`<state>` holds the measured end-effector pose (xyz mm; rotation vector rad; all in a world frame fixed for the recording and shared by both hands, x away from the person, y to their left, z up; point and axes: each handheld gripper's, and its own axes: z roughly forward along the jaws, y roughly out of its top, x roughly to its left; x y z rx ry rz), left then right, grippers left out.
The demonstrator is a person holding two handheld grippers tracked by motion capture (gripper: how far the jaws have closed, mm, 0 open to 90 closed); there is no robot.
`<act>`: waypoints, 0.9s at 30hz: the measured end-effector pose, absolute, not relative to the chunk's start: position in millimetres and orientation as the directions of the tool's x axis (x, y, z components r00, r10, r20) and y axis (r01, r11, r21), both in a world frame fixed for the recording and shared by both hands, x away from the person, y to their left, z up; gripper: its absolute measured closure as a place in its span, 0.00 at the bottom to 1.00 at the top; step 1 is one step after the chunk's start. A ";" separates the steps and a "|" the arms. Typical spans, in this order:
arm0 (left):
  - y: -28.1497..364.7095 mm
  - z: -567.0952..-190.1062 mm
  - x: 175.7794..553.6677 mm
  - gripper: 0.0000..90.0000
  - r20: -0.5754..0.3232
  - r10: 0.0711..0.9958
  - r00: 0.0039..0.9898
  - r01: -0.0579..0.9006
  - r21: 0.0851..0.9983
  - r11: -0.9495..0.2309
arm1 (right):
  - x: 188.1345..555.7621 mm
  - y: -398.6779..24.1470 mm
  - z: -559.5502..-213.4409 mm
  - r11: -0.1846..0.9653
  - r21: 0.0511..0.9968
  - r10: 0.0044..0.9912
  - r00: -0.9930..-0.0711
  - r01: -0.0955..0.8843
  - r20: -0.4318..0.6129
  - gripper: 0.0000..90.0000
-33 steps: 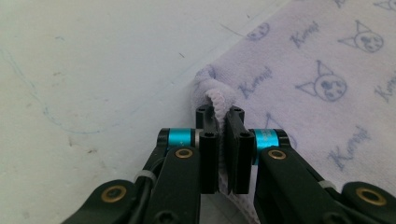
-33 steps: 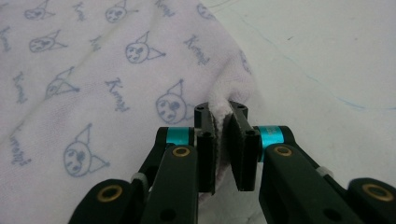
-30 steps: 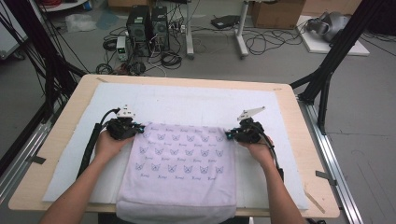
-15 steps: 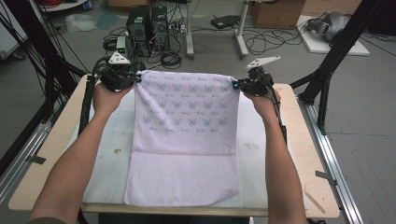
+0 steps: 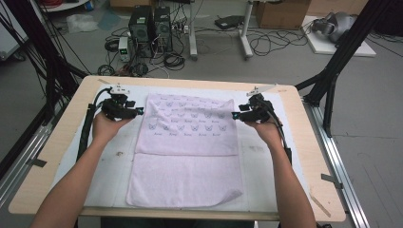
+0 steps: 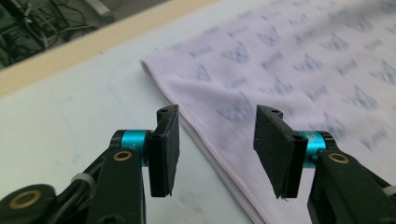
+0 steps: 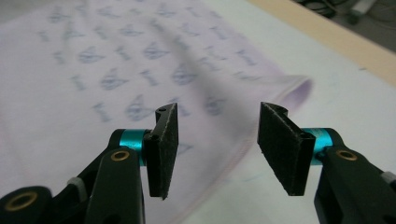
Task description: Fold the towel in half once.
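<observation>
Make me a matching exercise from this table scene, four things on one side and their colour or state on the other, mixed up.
Things:
1. towel
2. left gripper
3. table edge
4. mat

States:
A. bare light wood
B. pale lilac with butterfly print, folded over itself
C. white, lying under the cloth
D. jaws apart, nothing between them, having just been opening

Pairs: 1-B, 2-D, 3-A, 4-C
</observation>
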<state>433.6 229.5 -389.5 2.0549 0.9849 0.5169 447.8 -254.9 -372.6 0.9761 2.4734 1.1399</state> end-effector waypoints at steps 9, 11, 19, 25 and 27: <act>226.8 -411.0 370.4 0.63 0.018 0.684 0.729 0.406 0.793 -0.454 | 388.1 -253.7 -403.3 0.506 0.755 0.574 -0.816 0.417 0.066 0.62; 226.2 -417.6 360.2 0.63 0.012 0.666 0.745 0.399 0.793 -0.460 | 378.3 -252.3 -410.9 0.520 0.751 0.559 -0.827 0.407 0.062 0.62; 224.6 -442.3 351.9 0.71 -0.023 0.652 0.758 0.433 0.765 -0.476 | 367.2 -247.2 -437.6 0.541 0.720 0.553 -0.829 0.435 0.086 0.64; 219.5 -444.0 350.7 0.92 0.000 0.631 0.776 0.405 0.767 -0.497 | 364.7 -250.1 -445.8 0.521 0.744 0.561 -0.825 0.418 0.070 0.83; 218.2 -442.2 350.0 0.97 0.013 0.635 0.772 0.404 0.761 -0.508 | 365.4 -248.9 -445.5 0.524 0.742 0.546 -0.833 0.417 0.083 0.95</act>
